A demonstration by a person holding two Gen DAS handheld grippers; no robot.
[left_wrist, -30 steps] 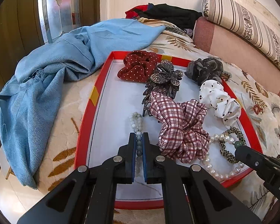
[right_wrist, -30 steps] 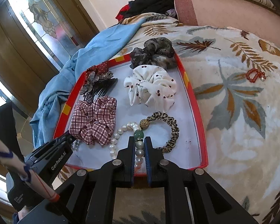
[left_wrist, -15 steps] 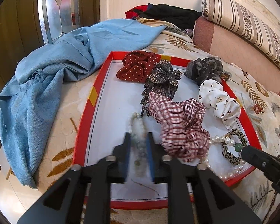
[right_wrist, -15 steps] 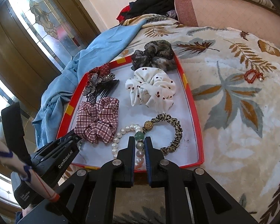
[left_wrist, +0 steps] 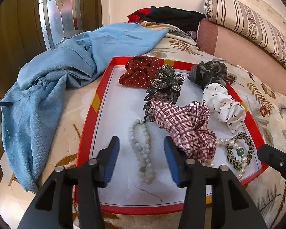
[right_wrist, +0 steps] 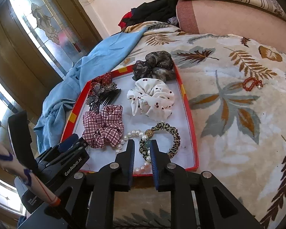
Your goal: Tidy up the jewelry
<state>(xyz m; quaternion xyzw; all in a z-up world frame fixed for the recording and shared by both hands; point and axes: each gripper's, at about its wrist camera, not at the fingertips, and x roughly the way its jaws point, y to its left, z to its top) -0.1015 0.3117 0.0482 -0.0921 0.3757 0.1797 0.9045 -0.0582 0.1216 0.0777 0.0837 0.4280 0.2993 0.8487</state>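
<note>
Now, seen from both wrists: most of the jewelry already lies in the red tray (left_wrist: 97, 101) on the bed. At its far end sit a red dotted scrunchie (left_wrist: 139, 72), a rhinestone comb (left_wrist: 165, 82) and a grey scrunchie (left_wrist: 207, 73); a white scrunchie (left_wrist: 223, 105) lies by the right rim and a plaid scrunchie (left_wrist: 185, 126) in the middle.

My left tongs (left_wrist: 142, 158) hang over the near end of the tray. Their jaws are opening, and the pale bead bracelet (left_wrist: 143, 150) lies flat on the tray floor between them, touched by neither pad; I judge it set down.

My right tongs (right_wrist: 142, 155) stand over the near right corner. Their jaws are opening only slightly, with a narrow gap; the pearl strand (right_wrist: 127, 139) and the leopard hair tie (right_wrist: 169, 139) with its green bead run between the pads, and I cannot tell whether the pads press on them.

Left to do, as I judge it: one red bead bracelet (right_wrist: 250, 84) lies on the blanket, well apart from the tray on its right. A blue shawl (left_wrist: 53, 87) lies left of the tray.

Writing: "GenRobot.AI" is readable on the left tongs' body in the right wrist view; a label lower on it is too blurred to read.
</note>
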